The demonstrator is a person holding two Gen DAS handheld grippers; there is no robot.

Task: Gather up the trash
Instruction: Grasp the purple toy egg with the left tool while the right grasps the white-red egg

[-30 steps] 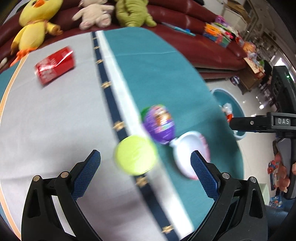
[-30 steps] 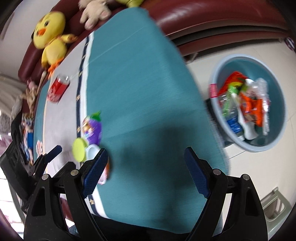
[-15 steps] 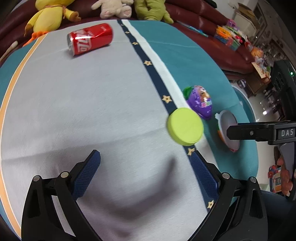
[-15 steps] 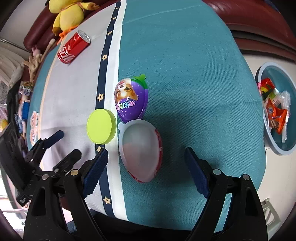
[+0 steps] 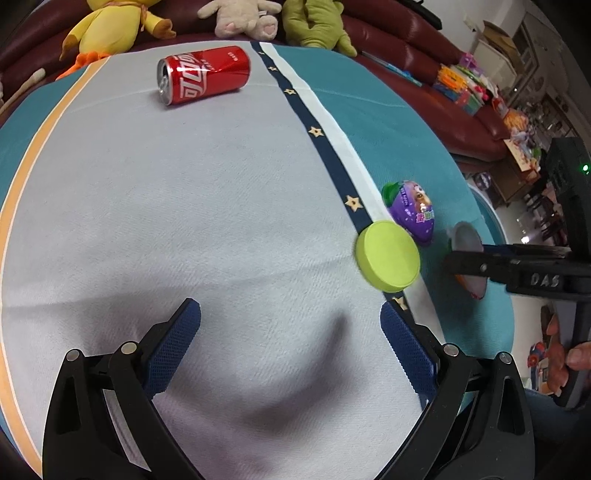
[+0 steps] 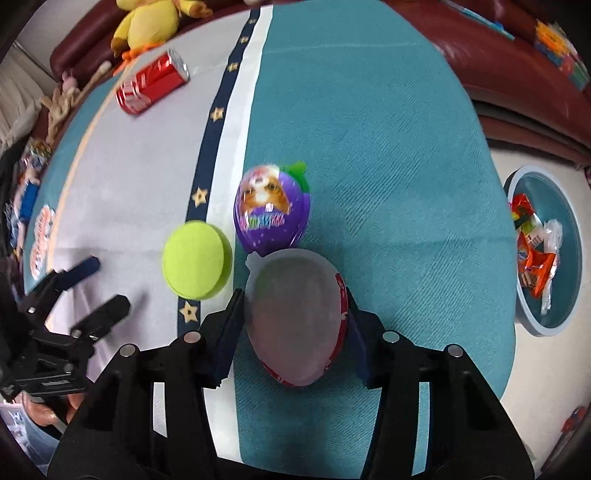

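Observation:
A translucent egg-shaped shell with a red rim (image 6: 295, 314) lies on the teal cloth. My right gripper (image 6: 293, 301) straddles it and its jaws are closing, the blue pads touching both sides. Just beyond lie a purple toy egg (image 6: 271, 210) and a lime-green round lid (image 6: 195, 254). A red soda can (image 5: 205, 74) lies on its side at the far end of the grey cloth. My left gripper (image 5: 290, 314) hangs open over bare grey cloth, left of the lid (image 5: 388, 254), with nothing between its fingers.
A blue basin (image 6: 532, 325) holding wrappers and bottles stands on the floor to the right of the table. Plush toys (image 5: 110, 26) sit on the dark red sofa behind the table. The tablecloth (image 5: 184, 221) has a navy star stripe.
My right gripper came down over the translucent shell and its jaws narrowed from wide apart onto its sides. My left gripper shifted left over the grey cloth, then stayed put.

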